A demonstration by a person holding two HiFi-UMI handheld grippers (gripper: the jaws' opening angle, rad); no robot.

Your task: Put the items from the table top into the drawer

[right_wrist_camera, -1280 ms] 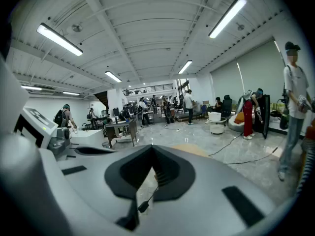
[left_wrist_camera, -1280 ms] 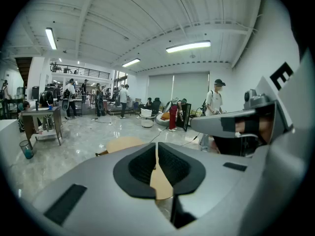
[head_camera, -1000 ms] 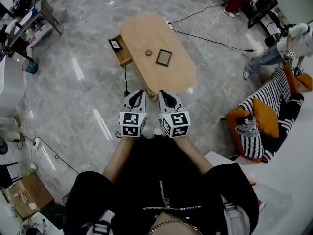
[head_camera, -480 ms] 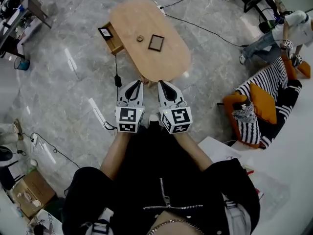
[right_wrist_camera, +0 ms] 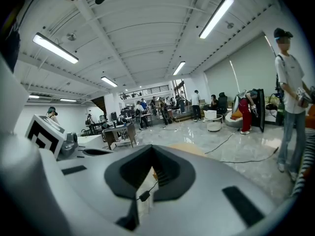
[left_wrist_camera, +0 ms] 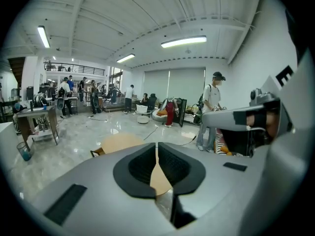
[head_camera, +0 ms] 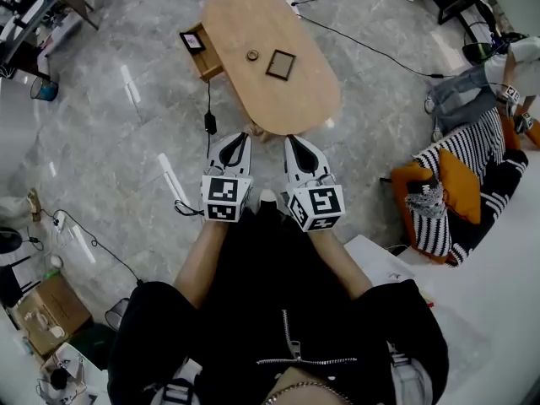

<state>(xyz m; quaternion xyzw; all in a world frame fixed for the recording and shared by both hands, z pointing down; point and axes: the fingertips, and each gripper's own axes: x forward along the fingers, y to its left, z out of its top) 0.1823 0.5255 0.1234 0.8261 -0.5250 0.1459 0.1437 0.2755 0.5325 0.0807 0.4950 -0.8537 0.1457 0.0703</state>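
Observation:
The oval wooden table (head_camera: 291, 99) stands ahead of me on the marble floor. A small round item (head_camera: 252, 55) and a dark square frame (head_camera: 281, 64) lie on its top. On the table's left side the drawer (head_camera: 208, 60) is pulled out, with a dark framed item (head_camera: 193, 42) inside. My left gripper (head_camera: 240, 137) and right gripper (head_camera: 294, 140) hang side by side short of the table's near end, both shut and empty. In the left gripper view the table (left_wrist_camera: 120, 141) and its drawer (left_wrist_camera: 97, 152) show beyond the closed left gripper (left_wrist_camera: 156, 146). The right gripper (right_wrist_camera: 150, 156) points at the table (right_wrist_camera: 189, 149).
A black cable with a plug (head_camera: 209, 121) runs down from the drawer side; more cables (head_camera: 371, 49) cross the floor at the right. Striped and orange cushions (head_camera: 456, 192) and a seated person (head_camera: 472, 91) are at the right. Desks (head_camera: 34, 15) stand far left, a cardboard box (head_camera: 42, 310) near left.
The table has slid upward in the head view. My right gripper has drifted a little to the right; the left one has kept its place. Both stay shut.

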